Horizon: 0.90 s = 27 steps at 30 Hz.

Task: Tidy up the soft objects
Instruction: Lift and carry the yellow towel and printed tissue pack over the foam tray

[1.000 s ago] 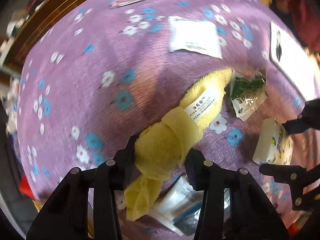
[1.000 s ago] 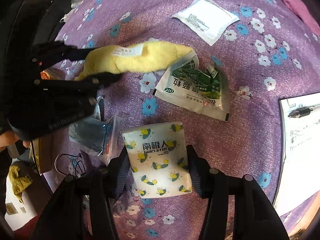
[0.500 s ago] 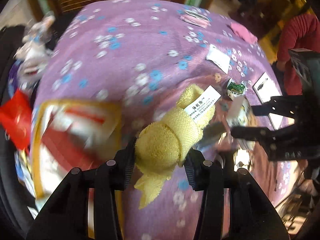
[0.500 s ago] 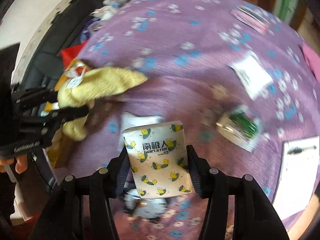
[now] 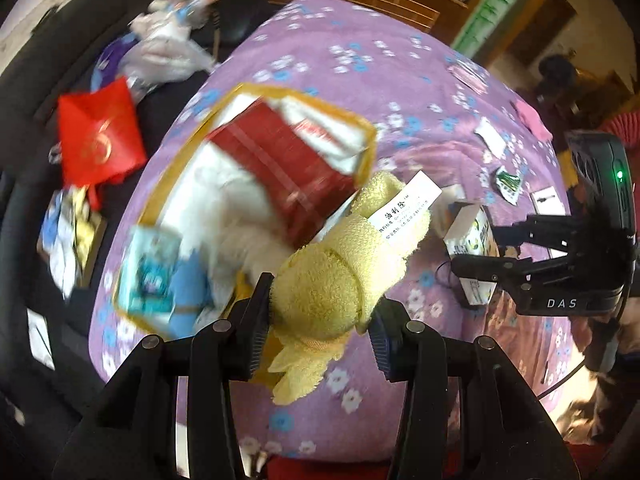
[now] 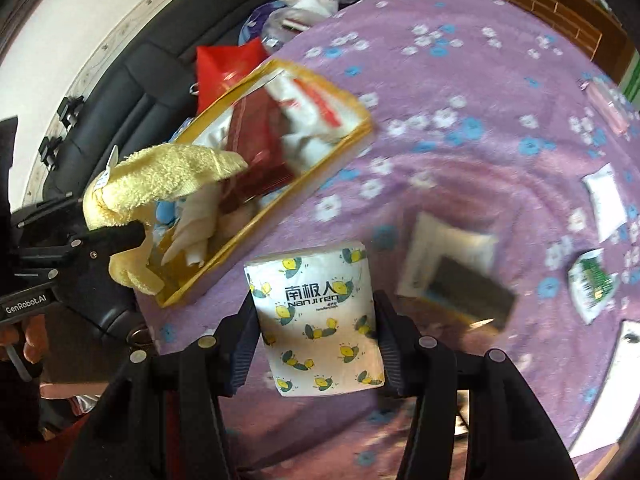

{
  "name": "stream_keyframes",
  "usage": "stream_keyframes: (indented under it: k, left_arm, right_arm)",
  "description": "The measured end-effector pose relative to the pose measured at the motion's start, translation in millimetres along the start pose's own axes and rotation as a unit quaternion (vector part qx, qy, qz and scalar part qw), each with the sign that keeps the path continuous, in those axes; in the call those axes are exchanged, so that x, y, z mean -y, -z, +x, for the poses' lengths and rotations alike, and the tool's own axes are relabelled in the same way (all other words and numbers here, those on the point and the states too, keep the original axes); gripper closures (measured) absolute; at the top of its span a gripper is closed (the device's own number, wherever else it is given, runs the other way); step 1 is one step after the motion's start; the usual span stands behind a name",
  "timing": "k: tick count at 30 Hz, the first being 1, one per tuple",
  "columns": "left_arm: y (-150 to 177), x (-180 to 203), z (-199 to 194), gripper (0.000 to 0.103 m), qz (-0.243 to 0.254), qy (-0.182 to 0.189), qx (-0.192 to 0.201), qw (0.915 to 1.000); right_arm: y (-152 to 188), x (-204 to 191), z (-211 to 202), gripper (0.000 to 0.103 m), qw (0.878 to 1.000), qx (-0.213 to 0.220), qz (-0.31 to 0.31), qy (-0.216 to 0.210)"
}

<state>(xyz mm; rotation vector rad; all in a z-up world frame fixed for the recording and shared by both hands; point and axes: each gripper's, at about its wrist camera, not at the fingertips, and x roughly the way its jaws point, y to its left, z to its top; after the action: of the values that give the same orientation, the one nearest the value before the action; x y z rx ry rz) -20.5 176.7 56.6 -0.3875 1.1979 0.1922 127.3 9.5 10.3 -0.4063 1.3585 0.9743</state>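
Towel (image 5: 340,276) — now nearer box (image 5: 362,160)

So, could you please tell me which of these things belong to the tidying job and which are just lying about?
Job:
- yellow towel, held in left gripper
- tissue pack, held in right gripper
- gold-rimmed box

Lying about:
- red bag
- green sachet
- white sachet

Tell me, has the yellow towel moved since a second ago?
Yes. The left gripper carried the towel off the purple cloth toward the yellow-rimmed box.
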Motion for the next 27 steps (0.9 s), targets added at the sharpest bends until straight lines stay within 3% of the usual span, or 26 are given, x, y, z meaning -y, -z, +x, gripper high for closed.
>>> stream_keyframes:
  k: [9, 27]
  left_arm:
    - [14, -34, -13, 0.059, -0.037, -0.012, 0.017, 0.9991]
    - [11, -55, -20, 0.059, -0.039, -0.008, 0.027, 0.9988]
  right_arm:
    - [9, -22, 12, 0.049, 1.000, 0.006, 0.008, 0.000]
    - [3, -49, 11, 0.049, 1.000, 0.025, 0.002, 0.013]
